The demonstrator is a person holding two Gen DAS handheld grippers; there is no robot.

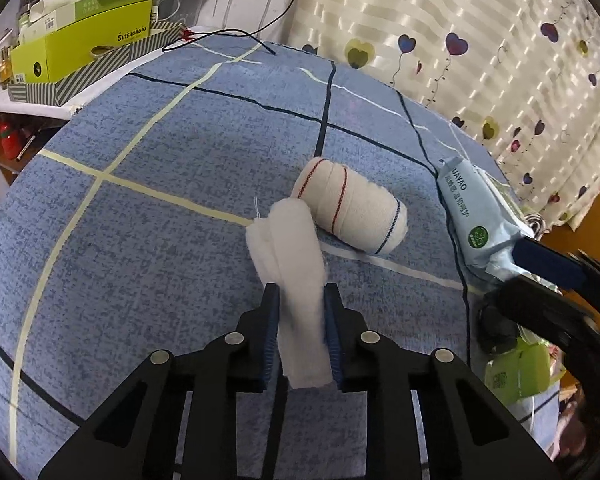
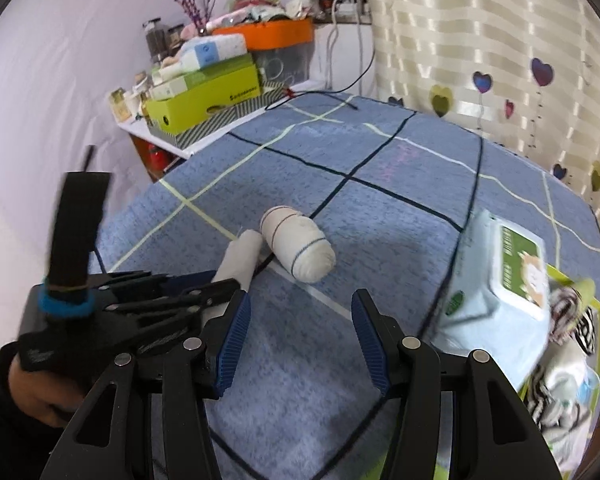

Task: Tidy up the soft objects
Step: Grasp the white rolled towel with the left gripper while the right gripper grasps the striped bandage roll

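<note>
A: Two soft rolls are noted on the blue checked bedspread (image 1: 140,208); a wipes pack (image 2: 496,280) is seen at its right edge, partly over a green basket (image 2: 596,320). Risk there?

B: Pack could be knocked off by the right gripper (image 2: 300,340), jaws spread, nothing between them.

A: The striped bandage roll (image 1: 352,208)?

B: Lying loose, touching the white gauze roll (image 1: 296,264); could be dragged along.

A: And the gauze?

B: Pinched near one end by the left gripper (image 1: 302,332). Sagging, unrolling or slipping is judged likely if lifted.
</note>
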